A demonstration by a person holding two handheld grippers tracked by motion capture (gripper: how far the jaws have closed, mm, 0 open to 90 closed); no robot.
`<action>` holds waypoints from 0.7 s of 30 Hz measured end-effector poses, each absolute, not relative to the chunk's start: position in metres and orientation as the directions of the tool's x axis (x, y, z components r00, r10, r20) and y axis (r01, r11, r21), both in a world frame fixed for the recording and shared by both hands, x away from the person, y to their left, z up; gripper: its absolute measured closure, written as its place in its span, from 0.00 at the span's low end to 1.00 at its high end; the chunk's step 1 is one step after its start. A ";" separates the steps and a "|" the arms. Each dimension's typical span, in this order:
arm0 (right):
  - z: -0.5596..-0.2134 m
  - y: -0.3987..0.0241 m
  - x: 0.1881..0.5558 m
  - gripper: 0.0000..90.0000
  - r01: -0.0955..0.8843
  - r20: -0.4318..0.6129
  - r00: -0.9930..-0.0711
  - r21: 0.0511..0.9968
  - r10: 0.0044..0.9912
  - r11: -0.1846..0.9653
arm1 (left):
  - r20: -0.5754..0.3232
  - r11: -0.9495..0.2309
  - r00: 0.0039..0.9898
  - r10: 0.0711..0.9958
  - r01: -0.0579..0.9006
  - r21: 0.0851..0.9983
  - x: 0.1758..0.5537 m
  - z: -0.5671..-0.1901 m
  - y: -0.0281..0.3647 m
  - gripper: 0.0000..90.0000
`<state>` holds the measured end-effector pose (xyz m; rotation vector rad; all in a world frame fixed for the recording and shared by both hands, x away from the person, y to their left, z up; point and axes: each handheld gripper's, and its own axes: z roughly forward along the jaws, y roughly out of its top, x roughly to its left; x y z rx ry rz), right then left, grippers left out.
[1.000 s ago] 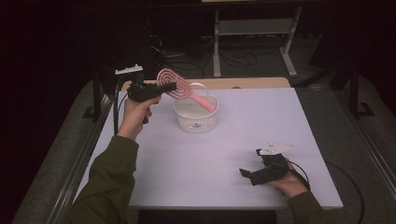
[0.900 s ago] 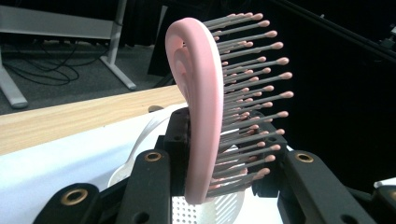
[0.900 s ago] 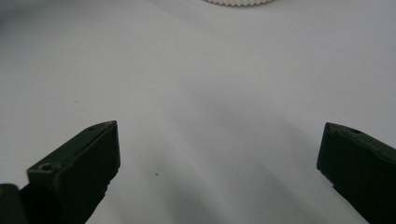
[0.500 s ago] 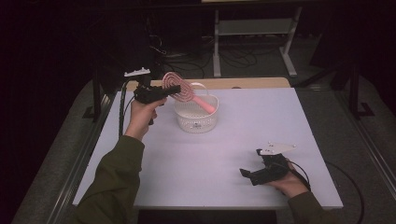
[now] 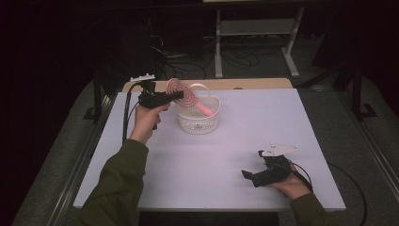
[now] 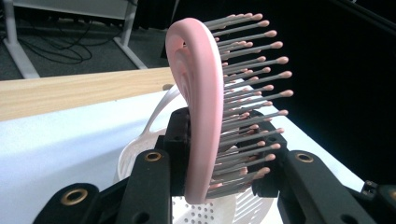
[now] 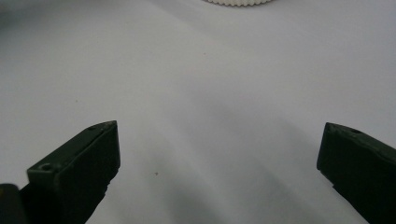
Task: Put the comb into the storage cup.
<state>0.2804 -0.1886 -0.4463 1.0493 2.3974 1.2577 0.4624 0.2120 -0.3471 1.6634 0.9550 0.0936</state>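
Note:
A pink hairbrush (image 5: 184, 94) with grey bristles is clamped by its round head in my left gripper (image 5: 178, 95), which is shut on it. Its handle slants down into a white perforated basket (image 5: 198, 121) at the back middle of the table. In the left gripper view the brush head (image 6: 201, 107) stands edge-on between the jaws, bristles pointing right, with the basket (image 6: 140, 154) just below. My right gripper (image 5: 248, 176) lies low over the table near the front right, held in a hand, jaws wide apart. The right gripper view has its fingertips (image 7: 100, 140) far apart over bare white table.
The white table top (image 5: 244, 127) has a wooden strip (image 5: 244, 84) along its far edge. A dark floor with cables and a metal stand (image 5: 254, 28) lies behind. The basket's rim (image 7: 238, 2) is at the top of the right gripper view.
My left gripper has carried the brush rightward and lower, so the handle now dips into the basket. The right gripper has stayed put.

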 end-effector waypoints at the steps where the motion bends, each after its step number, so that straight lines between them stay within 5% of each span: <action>1: -0.446 -0.189 0.280 0.00 0.486 0.114 -0.714 0.791 0.691 0.372 | -0.414 -0.009 0.664 0.623 0.536 0.844 0.462 -0.348 0.212 0.73; 21: -0.447 -0.188 0.280 0.00 0.486 0.111 -0.715 0.789 0.691 0.376 | -0.416 -0.017 0.655 0.631 0.547 0.837 0.463 -0.358 0.207 0.73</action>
